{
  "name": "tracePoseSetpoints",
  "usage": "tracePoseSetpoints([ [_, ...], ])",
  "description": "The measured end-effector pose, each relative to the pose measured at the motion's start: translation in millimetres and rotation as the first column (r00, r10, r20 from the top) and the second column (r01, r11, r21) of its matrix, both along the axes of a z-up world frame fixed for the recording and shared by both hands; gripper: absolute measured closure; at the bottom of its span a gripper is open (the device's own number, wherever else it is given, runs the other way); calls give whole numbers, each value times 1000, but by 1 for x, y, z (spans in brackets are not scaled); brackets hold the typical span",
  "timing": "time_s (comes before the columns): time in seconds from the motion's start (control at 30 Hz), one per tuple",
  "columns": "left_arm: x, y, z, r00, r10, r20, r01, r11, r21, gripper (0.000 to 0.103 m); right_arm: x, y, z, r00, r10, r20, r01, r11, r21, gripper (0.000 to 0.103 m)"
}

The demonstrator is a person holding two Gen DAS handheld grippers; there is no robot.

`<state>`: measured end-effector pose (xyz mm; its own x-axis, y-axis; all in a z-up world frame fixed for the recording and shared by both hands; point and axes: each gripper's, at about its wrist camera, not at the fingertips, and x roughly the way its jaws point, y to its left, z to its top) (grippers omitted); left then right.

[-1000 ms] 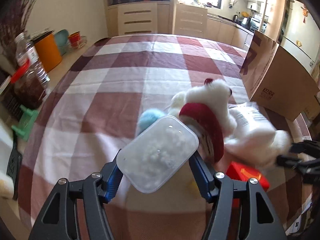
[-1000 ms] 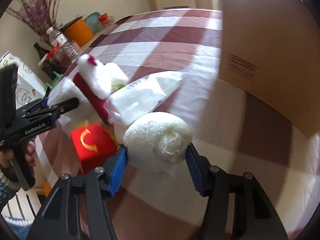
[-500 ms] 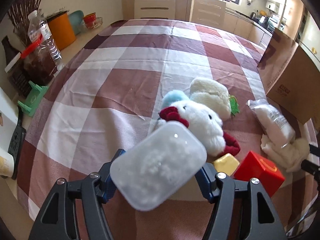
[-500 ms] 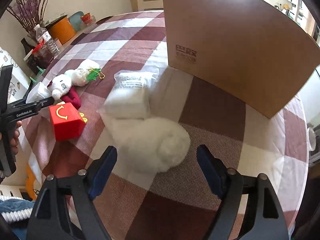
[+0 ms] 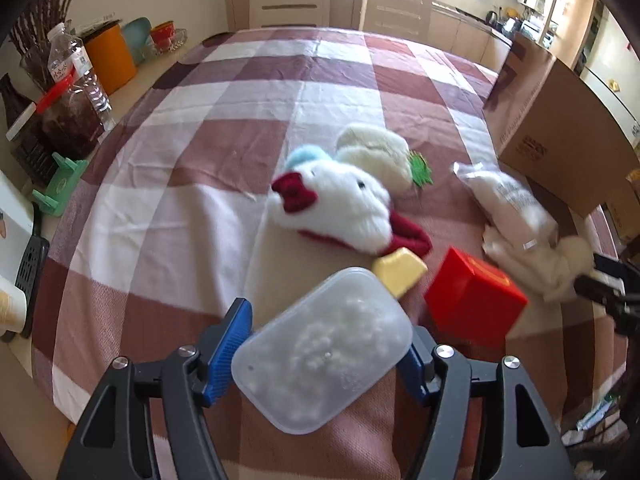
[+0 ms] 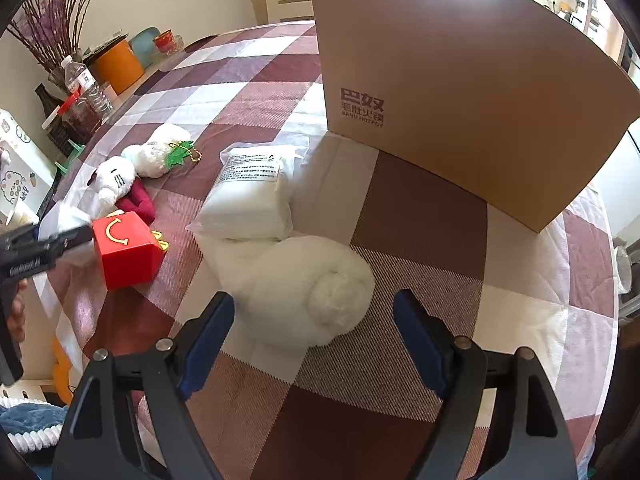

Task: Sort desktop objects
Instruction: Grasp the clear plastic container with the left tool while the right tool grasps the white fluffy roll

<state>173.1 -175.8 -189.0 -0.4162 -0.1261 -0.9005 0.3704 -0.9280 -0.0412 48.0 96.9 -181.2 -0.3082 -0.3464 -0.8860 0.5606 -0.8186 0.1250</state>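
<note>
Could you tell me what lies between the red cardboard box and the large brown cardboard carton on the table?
In the right wrist view, a clear-wrapped white packet and a rolled white fluffy cloth lie between the red cardboard box and the brown cardboard carton.

Yellow piece [image 5: 398, 271] half hidden behind frosted container [image 5: 324, 354]. Cardboard box [image 6: 460, 80] cut off at top edge. Right gripper [image 5: 608, 288] blurred, mostly out of frame at the left wrist view's edge.

Spread tool [image 6: 312, 336] before white roll [image 6: 296, 276]
</note>
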Motion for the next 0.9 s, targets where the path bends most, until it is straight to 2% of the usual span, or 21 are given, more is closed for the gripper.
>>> tracePoseSetpoints([
  [0.13, -2, -1, -3, 998, -47, 51, 48, 999, -6, 33, -2, -1, 3, 1000, -3, -1, 3, 1000, -5, 20],
  [0.27, -5, 2, -14, 991, -97, 96, 102, 993, -52, 33, -5, -9, -4, 999, 20, 29, -20, 1000, -7, 19],
  [0.37, -6, 0, -17, 994, -86, 64, 89, 994, -54, 38, -10, -15, -16, 998, 26, 62, -26, 1000, -11, 19],
  [0.43, -6, -3, -15, 998, -55, 44, 56, 998, -29, 38, -14, -15, -23, 997, 18, 78, -17, 1000, -15, 36],
  [0.5, -2, -9, -10, 1000, -20, 5, 20, 1000, 14, 39, -14, -12, -20, 996, 17, 89, -14, 999, -35, 40],
  [0.6, 2, -21, -2, 999, 30, -23, -28, 996, 83, 39, -12, -4, -10, 996, 3, 85, 1, 999, -46, 40],
  [0.73, 3, -37, 11, 992, 108, -60, -95, 979, 180, 39, -12, 15, 6, 995, -58, 76, 62, 997, -52, 40],
  [0.8, 1, -41, 22, 989, 127, -80, -110, 976, 187, 39, -13, 24, 14, 994, -89, 64, 92, 994, -52, 40],
  [0.9, -7, -39, 44, 986, 124, -111, -105, 982, 159, 39, -14, 34, 24, 991, -126, 46, 128, 991, -45, 40],
])
